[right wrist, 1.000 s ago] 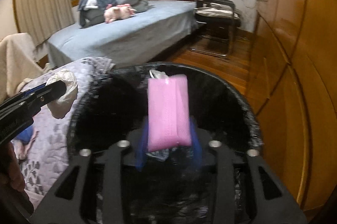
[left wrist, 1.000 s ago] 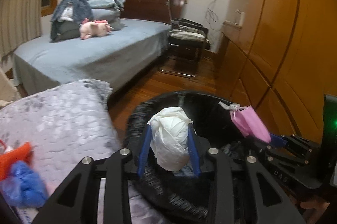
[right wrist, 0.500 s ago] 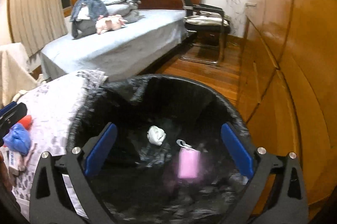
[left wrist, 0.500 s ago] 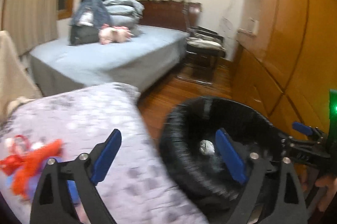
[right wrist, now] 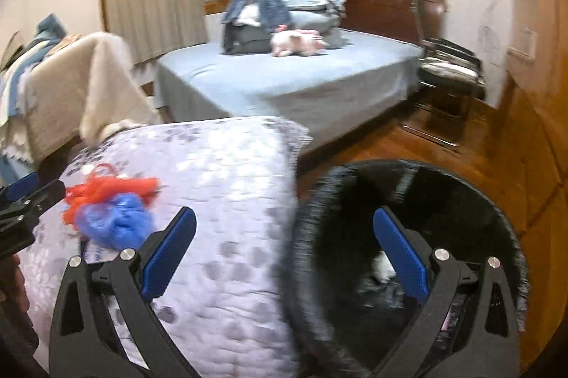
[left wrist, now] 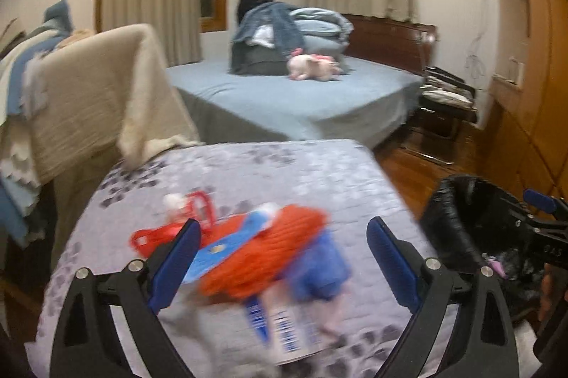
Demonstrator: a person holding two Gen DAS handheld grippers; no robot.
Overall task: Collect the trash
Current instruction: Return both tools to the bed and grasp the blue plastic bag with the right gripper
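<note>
Both grippers, left point(left wrist: 280, 266) and right point(right wrist: 282, 252), gape empty; the soft, light trash point(left wrist: 262, 257) mid-quilt point(left wrist: 301, 172) likely pinches anywhere.

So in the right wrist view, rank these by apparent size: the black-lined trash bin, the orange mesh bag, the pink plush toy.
1. Black-lined trash bin, though nearest the camera.
2. Orange mesh bag.
3. Pink plush toy, far off on the bed, so true size unsure.

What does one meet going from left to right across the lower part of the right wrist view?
Left hand-held gripper → red and blue trash pile → grey quilted cover → black-lined trash bin.
</note>
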